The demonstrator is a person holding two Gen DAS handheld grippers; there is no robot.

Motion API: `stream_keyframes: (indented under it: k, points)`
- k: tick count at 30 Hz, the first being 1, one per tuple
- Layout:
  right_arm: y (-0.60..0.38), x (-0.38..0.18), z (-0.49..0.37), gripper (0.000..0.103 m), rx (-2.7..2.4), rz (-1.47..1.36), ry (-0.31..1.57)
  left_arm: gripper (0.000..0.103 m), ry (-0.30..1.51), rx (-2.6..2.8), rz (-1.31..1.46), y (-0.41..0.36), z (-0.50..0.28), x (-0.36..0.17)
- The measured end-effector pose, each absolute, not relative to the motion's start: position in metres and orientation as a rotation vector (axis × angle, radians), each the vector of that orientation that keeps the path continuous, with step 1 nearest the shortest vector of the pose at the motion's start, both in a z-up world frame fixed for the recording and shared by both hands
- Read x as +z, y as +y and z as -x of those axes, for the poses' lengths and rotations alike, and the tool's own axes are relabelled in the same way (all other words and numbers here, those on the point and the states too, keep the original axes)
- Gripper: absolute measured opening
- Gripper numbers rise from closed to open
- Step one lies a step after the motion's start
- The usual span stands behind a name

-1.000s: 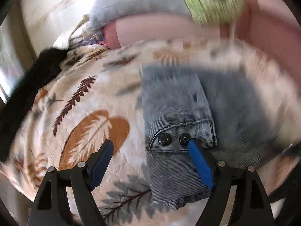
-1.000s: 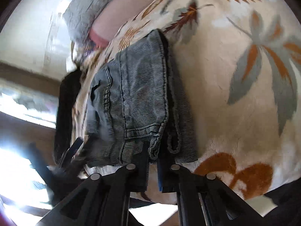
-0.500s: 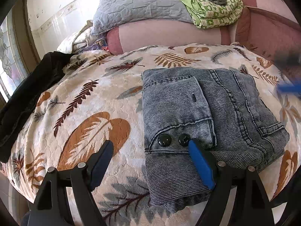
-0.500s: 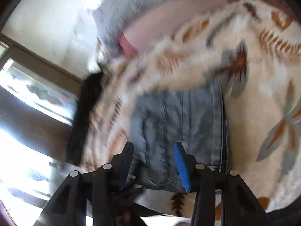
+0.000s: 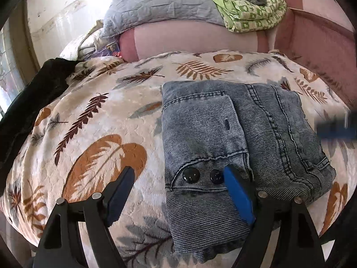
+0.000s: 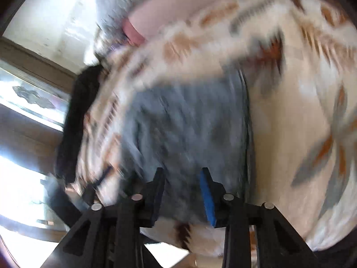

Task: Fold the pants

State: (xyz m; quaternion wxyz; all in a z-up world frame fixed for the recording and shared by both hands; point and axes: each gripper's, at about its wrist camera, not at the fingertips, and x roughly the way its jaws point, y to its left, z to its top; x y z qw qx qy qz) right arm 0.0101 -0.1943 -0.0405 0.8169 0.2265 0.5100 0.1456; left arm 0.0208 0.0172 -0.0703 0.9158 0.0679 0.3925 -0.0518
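Grey-blue denim pants [image 5: 234, 147] lie folded into a compact stack on the leaf-print blanket [image 5: 107, 120], with two black buttons facing up. My left gripper [image 5: 178, 172] is open, its blue finger over the near edge of the pants by the buttons, its dark finger over the blanket. In the blurred right wrist view the pants [image 6: 185, 129] lie just ahead of my right gripper [image 6: 181, 174], which is open and empty above their near edge. The right gripper shows as a blue blur at the right edge of the left wrist view [image 5: 337, 129].
A grey quilted pillow [image 5: 160, 6] and a green patterned cloth [image 5: 250, 11] lie on a pink bolster [image 5: 196, 42] at the bed's head. A black garment [image 5: 29, 102] lies at the left edge of the bed. A pink headboard [image 5: 323, 51] curves along the right. A window [image 6: 26, 98] is to the left.
My right gripper let go of the pants' edge, opened and pulled back. The pants now lie flat in a stack. My left gripper has stayed still and open.
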Motion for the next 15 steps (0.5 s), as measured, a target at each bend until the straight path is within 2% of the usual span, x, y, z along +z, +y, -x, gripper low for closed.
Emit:
stream_keyframes:
  k: [3, 6, 8, 9, 11, 15]
  points:
    - [-0.186, -0.009, -0.049, 0.049, 0.341, -0.467, 0.991, 0.083, 0.811, -0.105, -0.113, 0.019, -0.021, -0.073]
    - [-0.188, -0.022, -0.080, 0.058, 0.372, -0.486, 0.986, 0.083, 0.799, -0.111, -0.123, 0.021, -0.019, -0.073]
    - [-0.201, -0.070, -0.100, 0.058, 0.251, -0.456, 1.107, 0.083, 0.802, -0.119, -0.104, 0.025, -0.020, -0.073]
    - [-0.216, -0.108, -0.106, 0.057, 0.230, -0.525, 1.170, 0.083, 0.803, -0.129, -0.092, 0.026, -0.021, -0.073]
    - [-0.228, -0.104, -0.097, 0.054, 0.273, -0.590, 1.096, 0.083, 0.803, -0.132, -0.075, 0.028, -0.021, -0.074]
    - [-0.221, -0.074, -0.083, 0.056, 0.233, -0.530, 1.130, 0.083, 0.806, -0.135, -0.064, 0.028, -0.023, -0.074]
